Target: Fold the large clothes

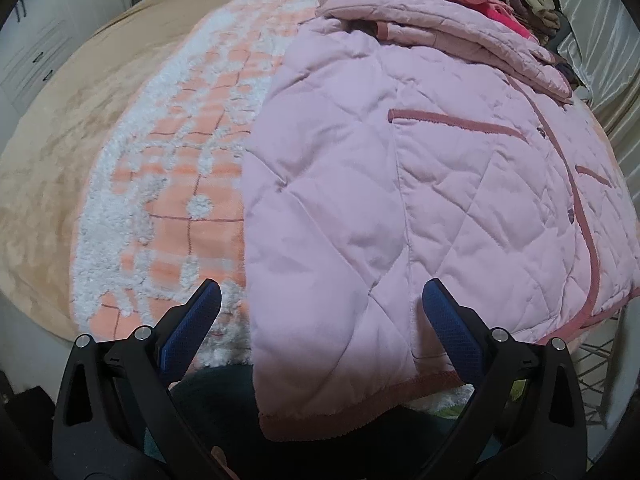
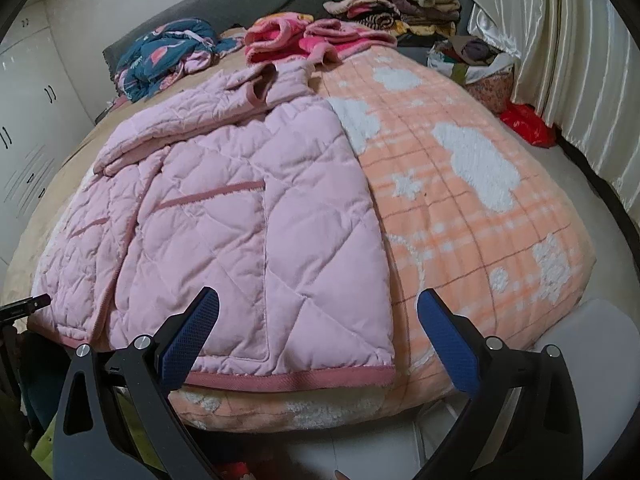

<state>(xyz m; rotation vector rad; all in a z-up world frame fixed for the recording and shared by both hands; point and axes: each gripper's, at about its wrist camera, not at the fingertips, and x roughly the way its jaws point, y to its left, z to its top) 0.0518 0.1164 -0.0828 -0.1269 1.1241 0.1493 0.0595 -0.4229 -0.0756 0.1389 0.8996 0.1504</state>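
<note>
A pink quilted jacket (image 1: 400, 184) with darker pink trim lies front up on an orange and white blanket (image 1: 180, 168) on the bed. Its sleeves are folded across the upper part. My left gripper (image 1: 320, 312) is open above the jacket's lower left corner, whose hem hangs over the bed edge. In the right wrist view the jacket (image 2: 248, 208) lies left of centre. My right gripper (image 2: 318, 316) is open above the jacket's lower right corner, near the hem. Neither gripper holds anything.
Piled clothes (image 2: 392, 4) sit at the head of the bed, with a blue patterned garment (image 2: 168, 52) and a bright pink one (image 2: 296, 40) beside them. A curtain (image 2: 580, 80) hangs on the right. White cabinets (image 2: 28, 120) stand left. A red bag (image 2: 524, 124) lies by the curtain.
</note>
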